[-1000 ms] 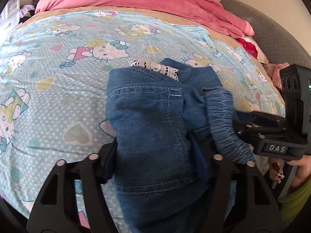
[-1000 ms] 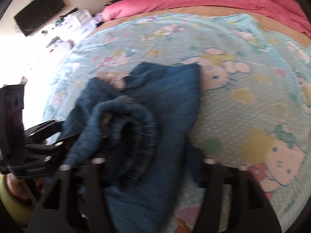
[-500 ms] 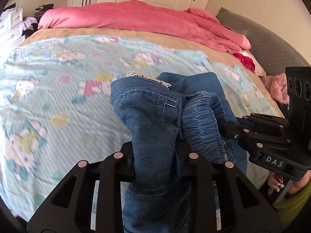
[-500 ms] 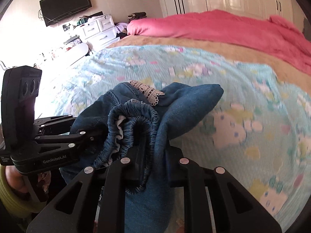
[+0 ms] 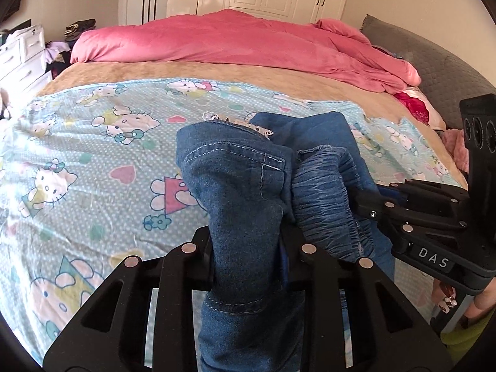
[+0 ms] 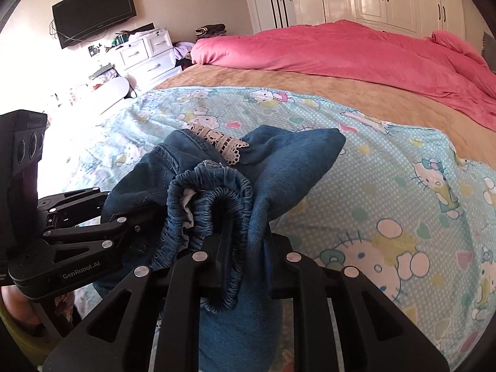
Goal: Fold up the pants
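The blue denim pants (image 5: 235, 186) with a lace-trimmed edge (image 5: 238, 122) hang bunched above the Hello Kitty sheet (image 5: 93, 161). My left gripper (image 5: 248, 241) is shut on a denim fold near the pocket stitching. My right gripper (image 6: 245, 248) is shut on the elastic waistband (image 6: 214, 195) of the pants (image 6: 288, 161). The two grippers are side by side; the right one shows in the left wrist view (image 5: 434, 217), and the left one shows in the right wrist view (image 6: 71, 241). The lower part of the pants is hidden below the frames.
A pink duvet (image 5: 235, 40) lies across the far side of the bed over a tan blanket (image 5: 217, 74). A grey headboard cushion (image 5: 434, 62) is at the right. White drawers (image 6: 145, 52) and a wall TV (image 6: 93, 12) stand to the left.
Both grippers closed on the pants and lifted them off the sheet; the views tilted up from the bed to the room. The pants are now bunched narrower between the jaws.
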### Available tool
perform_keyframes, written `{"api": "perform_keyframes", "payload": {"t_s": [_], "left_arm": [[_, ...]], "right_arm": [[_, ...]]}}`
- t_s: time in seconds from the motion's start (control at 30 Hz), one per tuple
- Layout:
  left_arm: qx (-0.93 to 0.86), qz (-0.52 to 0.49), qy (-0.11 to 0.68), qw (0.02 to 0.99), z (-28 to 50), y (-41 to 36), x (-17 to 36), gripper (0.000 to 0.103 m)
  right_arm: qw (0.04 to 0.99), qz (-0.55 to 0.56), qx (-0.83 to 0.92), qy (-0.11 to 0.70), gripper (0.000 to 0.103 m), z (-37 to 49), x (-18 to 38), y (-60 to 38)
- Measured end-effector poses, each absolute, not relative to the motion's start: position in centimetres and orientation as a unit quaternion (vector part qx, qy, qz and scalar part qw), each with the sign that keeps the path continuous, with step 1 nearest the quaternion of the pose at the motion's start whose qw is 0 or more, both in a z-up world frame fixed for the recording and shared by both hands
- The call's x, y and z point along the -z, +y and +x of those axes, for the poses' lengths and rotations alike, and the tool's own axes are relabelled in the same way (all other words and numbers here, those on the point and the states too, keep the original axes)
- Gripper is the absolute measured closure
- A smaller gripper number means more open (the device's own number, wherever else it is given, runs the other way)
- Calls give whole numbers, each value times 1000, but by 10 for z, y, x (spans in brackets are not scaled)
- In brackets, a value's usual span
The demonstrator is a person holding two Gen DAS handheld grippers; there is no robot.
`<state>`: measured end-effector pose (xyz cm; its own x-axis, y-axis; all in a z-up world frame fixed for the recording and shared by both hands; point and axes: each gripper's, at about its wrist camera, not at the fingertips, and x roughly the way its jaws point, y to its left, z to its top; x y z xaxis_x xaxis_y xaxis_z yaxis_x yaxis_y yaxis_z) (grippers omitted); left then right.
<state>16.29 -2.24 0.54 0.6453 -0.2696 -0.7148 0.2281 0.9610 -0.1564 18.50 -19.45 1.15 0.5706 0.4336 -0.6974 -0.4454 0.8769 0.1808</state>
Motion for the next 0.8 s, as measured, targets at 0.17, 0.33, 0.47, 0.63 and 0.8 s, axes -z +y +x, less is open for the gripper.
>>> {"api": "perform_keyframes", "payload": {"t_s": [0.17,0.33,0.47,0.63,0.8], "left_arm": [[131,-29,408,903,170,-21,6,80],[118,-21,416,902,171,-22,17,71],[112,-20,425,898,173,-19,25,62],[103,-19,435,894,175,-15,34,44],[103,-36,450,886,179,-9,49,36]], "right_arm": [[884,-15,-240,401,87,192,-1,-193],[884,-33,-212,415,83,196,14,-194],[881,-36,-185,434,73,201,26,-202],[876,-42,-152,456,51,206,42,-212],[876,-41,-143,459,49,205,47,-212]]}}
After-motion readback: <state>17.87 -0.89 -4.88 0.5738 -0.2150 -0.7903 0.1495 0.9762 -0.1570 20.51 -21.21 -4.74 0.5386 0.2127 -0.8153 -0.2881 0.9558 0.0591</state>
